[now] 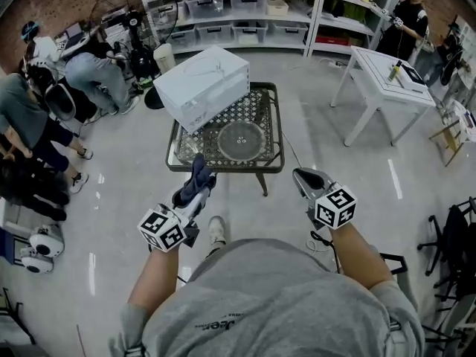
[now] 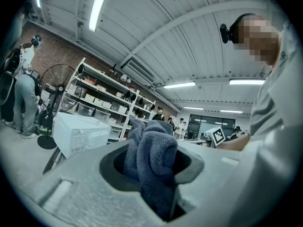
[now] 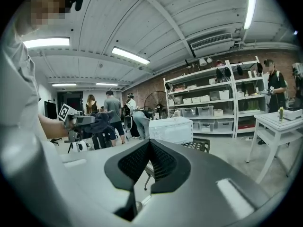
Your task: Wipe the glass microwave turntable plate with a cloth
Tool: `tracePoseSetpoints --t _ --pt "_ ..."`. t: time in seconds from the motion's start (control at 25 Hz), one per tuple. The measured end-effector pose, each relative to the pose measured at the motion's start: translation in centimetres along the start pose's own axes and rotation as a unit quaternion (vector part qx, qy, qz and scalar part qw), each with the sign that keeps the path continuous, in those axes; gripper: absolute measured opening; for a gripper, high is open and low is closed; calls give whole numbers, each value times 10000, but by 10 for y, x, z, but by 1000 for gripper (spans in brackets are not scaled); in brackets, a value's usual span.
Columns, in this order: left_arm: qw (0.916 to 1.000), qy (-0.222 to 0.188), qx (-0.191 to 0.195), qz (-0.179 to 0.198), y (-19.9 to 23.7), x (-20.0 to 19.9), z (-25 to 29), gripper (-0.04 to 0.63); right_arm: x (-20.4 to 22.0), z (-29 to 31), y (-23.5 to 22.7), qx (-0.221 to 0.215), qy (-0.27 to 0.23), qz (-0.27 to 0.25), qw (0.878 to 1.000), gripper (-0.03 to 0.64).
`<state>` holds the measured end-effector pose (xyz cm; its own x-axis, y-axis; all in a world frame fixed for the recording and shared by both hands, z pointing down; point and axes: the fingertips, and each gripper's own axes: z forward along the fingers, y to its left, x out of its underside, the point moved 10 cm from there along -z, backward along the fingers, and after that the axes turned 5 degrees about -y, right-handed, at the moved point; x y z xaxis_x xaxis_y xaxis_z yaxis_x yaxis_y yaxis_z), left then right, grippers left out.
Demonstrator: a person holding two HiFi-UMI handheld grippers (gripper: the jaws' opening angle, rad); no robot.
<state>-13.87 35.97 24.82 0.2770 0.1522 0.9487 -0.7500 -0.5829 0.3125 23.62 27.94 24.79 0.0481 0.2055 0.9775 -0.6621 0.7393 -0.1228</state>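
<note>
**Cloth [image 2: 154,160] ready, plate [image 1: 240,140] not yet wiped**

I see the metal table [image 1: 172,162] ahead with the white microwave [image 1: 204,84] on it. The plate lies flat beside it, open from above for wiping. My left gripper [image 2: 151,174] squeezes the cloth tight, ready to rub. My right gripper [image 3: 149,162] is pinched closed on nothing, free to help.

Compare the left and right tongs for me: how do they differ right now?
The left tongs are shut on the cloth; the right tongs are shut with nothing between them. In the head view the left tongs' cloth overlaps the table's front edge, while the right tongs show over the floor. Both are shut, and neither touches the plate.
</note>
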Motion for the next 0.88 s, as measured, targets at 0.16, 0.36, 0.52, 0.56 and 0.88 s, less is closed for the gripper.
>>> tracePoseSetpoints --t 0.16,0.36,0.52,0.56,0.88 --pt "9994 -30 328 -80 75 -11 34 130 -5 63 -16 272 -12 -45 9996 6" --pt "9964 250 811 -66 163 -39 78 130 -16 142 -31 637 133 54 9979 6" --pt "9933 447 1059 -91 223 -51 107 130 -18 191 -45 950 287 143 9950 6" --pt "9927 474 1098 -135 234 -51 115 130 -18 200 -49 1008 324 162 9942 6" --pt "9878 804 1295 -325 273 -44 181 130 -15 239 -97 1112 538 348 9917 6"
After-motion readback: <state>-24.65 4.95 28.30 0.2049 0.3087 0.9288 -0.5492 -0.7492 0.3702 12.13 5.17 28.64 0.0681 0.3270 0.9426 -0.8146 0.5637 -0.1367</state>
